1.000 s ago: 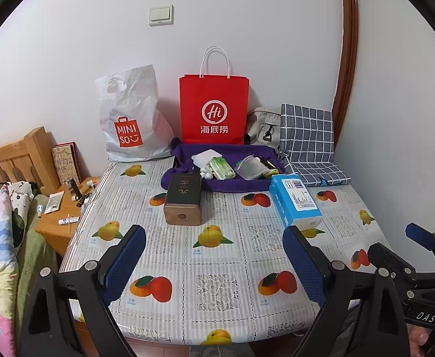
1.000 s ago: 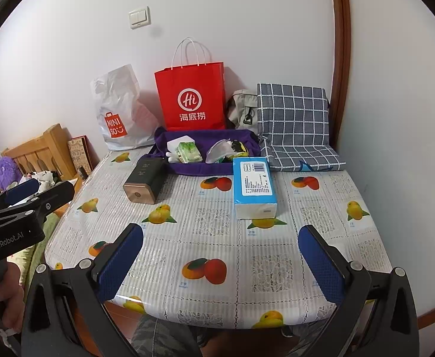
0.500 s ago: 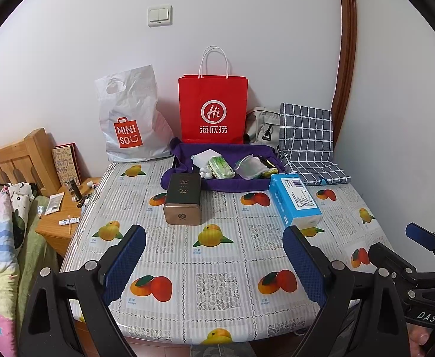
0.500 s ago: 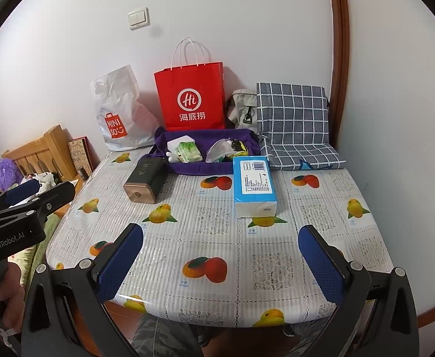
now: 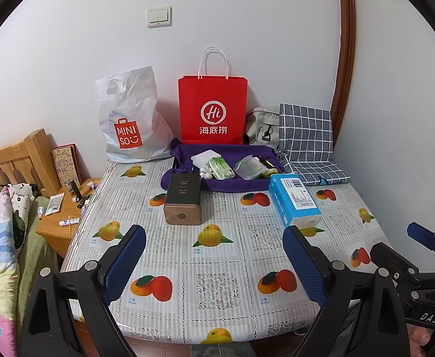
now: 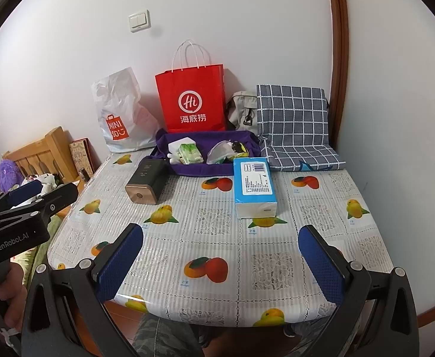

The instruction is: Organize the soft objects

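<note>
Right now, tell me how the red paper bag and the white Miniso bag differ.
The red paper bag stands stiff and upright with white cord handles; the white Miniso bag is crinkled plastic, slumped, with a cut-out handle. The red one sits behind the purple tray, the white one left of it. Both stand against the wall.

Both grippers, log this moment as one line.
left gripper: open, empty | right gripper: open, empty | tissue pack: on table, untouched | purple bag: open

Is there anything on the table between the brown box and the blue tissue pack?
Nothing stands between the brown box and the blue tissue pack; only bare fruit-print tablecloth shows there, clearest in the right wrist view.
</note>
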`<state>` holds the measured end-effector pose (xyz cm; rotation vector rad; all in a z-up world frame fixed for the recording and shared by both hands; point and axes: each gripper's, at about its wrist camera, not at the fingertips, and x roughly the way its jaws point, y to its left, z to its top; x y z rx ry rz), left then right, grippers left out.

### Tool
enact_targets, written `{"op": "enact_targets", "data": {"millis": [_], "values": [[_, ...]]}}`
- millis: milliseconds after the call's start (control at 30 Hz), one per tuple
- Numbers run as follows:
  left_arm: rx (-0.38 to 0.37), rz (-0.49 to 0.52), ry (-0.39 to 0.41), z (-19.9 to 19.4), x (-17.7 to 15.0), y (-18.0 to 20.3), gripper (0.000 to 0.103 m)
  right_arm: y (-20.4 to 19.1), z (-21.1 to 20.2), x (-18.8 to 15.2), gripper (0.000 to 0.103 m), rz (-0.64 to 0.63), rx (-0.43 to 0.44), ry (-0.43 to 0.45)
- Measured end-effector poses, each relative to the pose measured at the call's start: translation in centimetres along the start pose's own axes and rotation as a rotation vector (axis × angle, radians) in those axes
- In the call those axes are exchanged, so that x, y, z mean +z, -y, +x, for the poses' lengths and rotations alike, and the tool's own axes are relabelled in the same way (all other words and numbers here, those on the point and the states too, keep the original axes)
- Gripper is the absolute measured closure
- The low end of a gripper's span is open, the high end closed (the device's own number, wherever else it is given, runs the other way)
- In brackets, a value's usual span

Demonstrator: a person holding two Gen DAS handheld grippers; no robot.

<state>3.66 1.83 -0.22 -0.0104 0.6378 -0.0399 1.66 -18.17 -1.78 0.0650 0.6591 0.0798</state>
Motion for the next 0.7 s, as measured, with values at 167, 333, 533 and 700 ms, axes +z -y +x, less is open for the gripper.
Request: {"op": "enact_targets", "data": {"millis": [167,333,533,700], "values": [[0.0,0.001,0.001,-0.04,-0.04,-0.09,0.01,-0.36,-0.37,-0.05,0.0,0.001,-0.002,0.004],[-0.002,0.003,0.001,-0.03,-0.03,-0.16,0.01,-0.4,-0.39,-0.04,0.0,0.001,-0.003,0.005],[0.0,0.002,0.002,-0.01,-0.02,-0.16,0.01,-0.68,-0.69,0.1,0.0,-0.003,-0.001,0.013],[-0.008,0.003,0.003,0.07,-0.14,-0.33,0.01,-0.67,-0.49,0.04,0.0,-0.009,0.001,0.013]]}}
